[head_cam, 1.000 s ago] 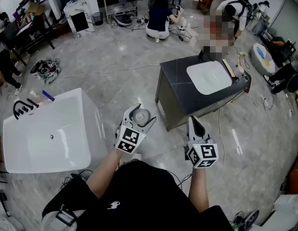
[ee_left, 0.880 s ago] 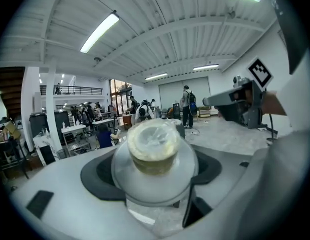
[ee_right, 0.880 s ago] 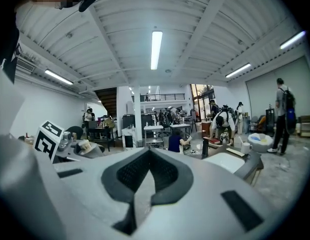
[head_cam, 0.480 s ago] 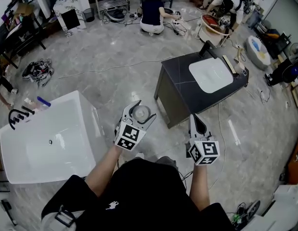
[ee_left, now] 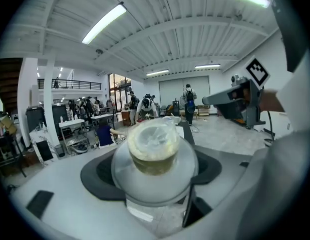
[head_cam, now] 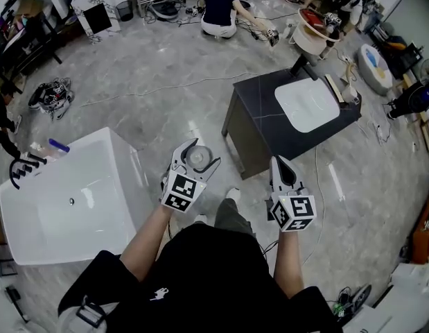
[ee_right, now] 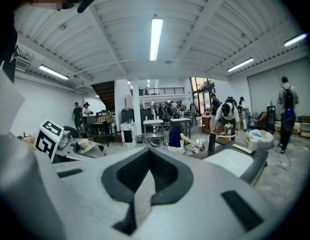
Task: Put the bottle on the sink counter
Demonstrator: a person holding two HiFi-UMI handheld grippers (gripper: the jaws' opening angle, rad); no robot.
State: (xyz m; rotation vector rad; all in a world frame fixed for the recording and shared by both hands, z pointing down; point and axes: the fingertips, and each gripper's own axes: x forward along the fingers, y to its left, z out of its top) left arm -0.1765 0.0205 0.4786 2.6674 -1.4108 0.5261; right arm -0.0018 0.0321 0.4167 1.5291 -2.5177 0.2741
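Print is scarce where we stand: we see only the black-and-white square patterns on the marker cubes (head_cam: 181, 191) of the two tools. A small white emblem (head_cam: 161, 295) on the black shirt (head_cam: 214, 276) is too small for us to read.

Our left hand-held gripper (head_cam: 202, 154) is clamped on the bottle (ee_left: 152, 146). Its dark pads press the bottle's clear round body from both sides. In the left gripper view we see the bottle end-on, with a yellowish band under its clear top, and we can read no lettering on it. Our right hand-held gripper (head_cam: 281, 166) carries nothing, and its jaws are pressed together.

We hold the bottle over the marble floor (head_cam: 165, 103), between the white bathtub (head_cam: 96, 139) on our left and the dark sink counter (head_cam: 259, 99) ahead on our right. The bottle is well apart from that surface and its white basin (head_cam: 308, 105).
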